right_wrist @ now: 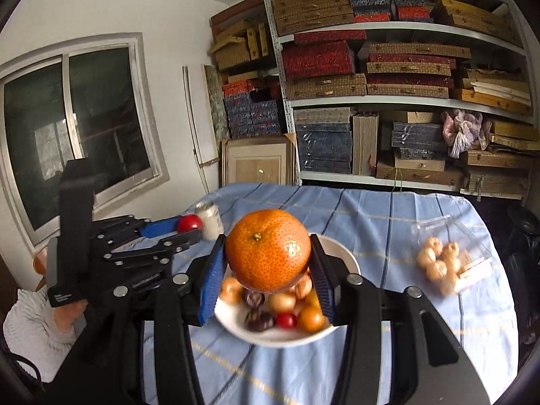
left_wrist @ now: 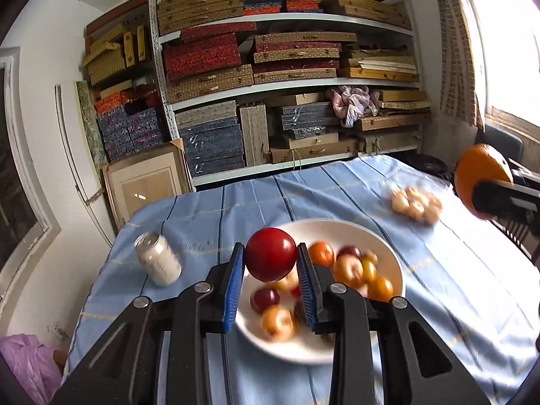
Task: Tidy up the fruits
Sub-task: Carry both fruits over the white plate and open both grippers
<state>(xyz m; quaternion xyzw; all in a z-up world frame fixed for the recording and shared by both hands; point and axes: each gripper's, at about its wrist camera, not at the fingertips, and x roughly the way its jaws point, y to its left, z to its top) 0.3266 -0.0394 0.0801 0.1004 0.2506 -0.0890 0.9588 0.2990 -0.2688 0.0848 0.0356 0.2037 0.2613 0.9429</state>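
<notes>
My left gripper [left_wrist: 271, 261] is shut on a round red fruit [left_wrist: 270, 253] and holds it above the near left part of a white bowl [left_wrist: 388, 249]. The bowl holds several small red, orange and yellow fruits [left_wrist: 347, 270]. My right gripper [right_wrist: 268, 263] is shut on a large orange [right_wrist: 268, 249] above the same bowl [right_wrist: 347, 253]. In the left wrist view the orange [left_wrist: 481, 168] and right gripper show at the right edge. In the right wrist view the left gripper [right_wrist: 184, 227] holds the red fruit [right_wrist: 189, 223] at the left.
A white can [left_wrist: 158, 258] stands left of the bowl on the blue striped tablecloth [left_wrist: 337, 182]. A clear bag of small tan fruits [left_wrist: 416, 202] lies right of the bowl, also in the right wrist view [right_wrist: 442, 265]. Shelves of boxes [left_wrist: 287, 84] stand behind the table.
</notes>
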